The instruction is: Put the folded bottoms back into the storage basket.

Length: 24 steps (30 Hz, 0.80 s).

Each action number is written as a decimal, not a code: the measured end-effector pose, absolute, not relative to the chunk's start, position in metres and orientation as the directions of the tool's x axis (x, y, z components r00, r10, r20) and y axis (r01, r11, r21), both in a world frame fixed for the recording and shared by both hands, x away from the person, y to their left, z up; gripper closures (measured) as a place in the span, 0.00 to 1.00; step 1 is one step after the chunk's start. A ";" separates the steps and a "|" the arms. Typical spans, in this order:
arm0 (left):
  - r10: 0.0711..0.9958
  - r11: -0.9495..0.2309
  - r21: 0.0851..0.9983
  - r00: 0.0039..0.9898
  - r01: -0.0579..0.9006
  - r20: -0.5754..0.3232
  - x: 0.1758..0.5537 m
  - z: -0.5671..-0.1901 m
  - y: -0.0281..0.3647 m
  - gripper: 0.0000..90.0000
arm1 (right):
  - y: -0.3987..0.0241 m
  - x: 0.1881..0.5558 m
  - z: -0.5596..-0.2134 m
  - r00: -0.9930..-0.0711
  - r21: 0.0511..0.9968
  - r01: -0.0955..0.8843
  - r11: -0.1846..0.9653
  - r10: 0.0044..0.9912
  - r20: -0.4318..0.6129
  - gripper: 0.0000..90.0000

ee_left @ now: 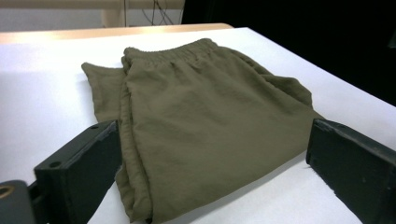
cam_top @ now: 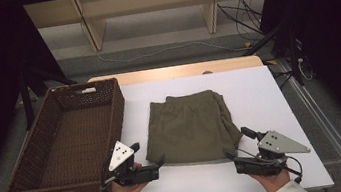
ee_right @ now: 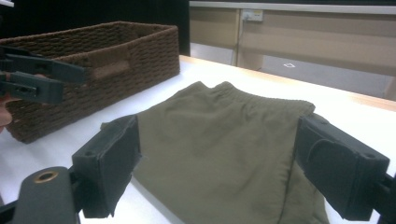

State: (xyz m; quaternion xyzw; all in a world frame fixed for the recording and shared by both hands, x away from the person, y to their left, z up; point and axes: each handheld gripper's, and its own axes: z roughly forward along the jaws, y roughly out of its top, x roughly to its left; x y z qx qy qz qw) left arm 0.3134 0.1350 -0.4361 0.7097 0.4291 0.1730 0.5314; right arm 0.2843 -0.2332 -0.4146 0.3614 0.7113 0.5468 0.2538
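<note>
The folded olive-green fabric shorts (cam_top: 190, 126) lie on the white table (cam_top: 259, 93), beside the empty brown wicker basket (cam_top: 71, 140). Left tool (cam_top: 149, 168) and right tool (cam_top: 235, 150) stand open at the near edge, gripping nothing; I judge lifting remains.

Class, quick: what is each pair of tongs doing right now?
Left tongs: open, holding nothing, at the folded shorts' near corner.
Right tongs: open, holding nothing.
</note>
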 end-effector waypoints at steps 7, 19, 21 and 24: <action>0.798 -0.050 0.851 0.533 0.523 -0.281 0.326 -0.445 0.126 0.04 | -0.237 0.286 -0.414 -0.604 0.960 0.247 0.131 0.796 0.047 0.19; 0.826 -0.050 0.724 0.436 0.688 -0.357 0.355 -0.447 0.113 0.04 | -0.237 0.306 -0.409 -0.595 0.945 0.263 0.193 0.804 0.002 0.19; 0.827 -0.041 0.727 0.431 0.685 -0.360 0.358 -0.446 0.113 0.04 | -0.237 0.310 -0.408 -0.593 0.941 0.276 0.197 0.805 0.005 0.19; 0.840 -0.044 0.721 0.417 0.692 -0.348 0.366 -0.442 0.113 0.06 | -0.241 0.327 -0.404 -0.585 0.930 0.304 0.208 0.811 0.010 0.19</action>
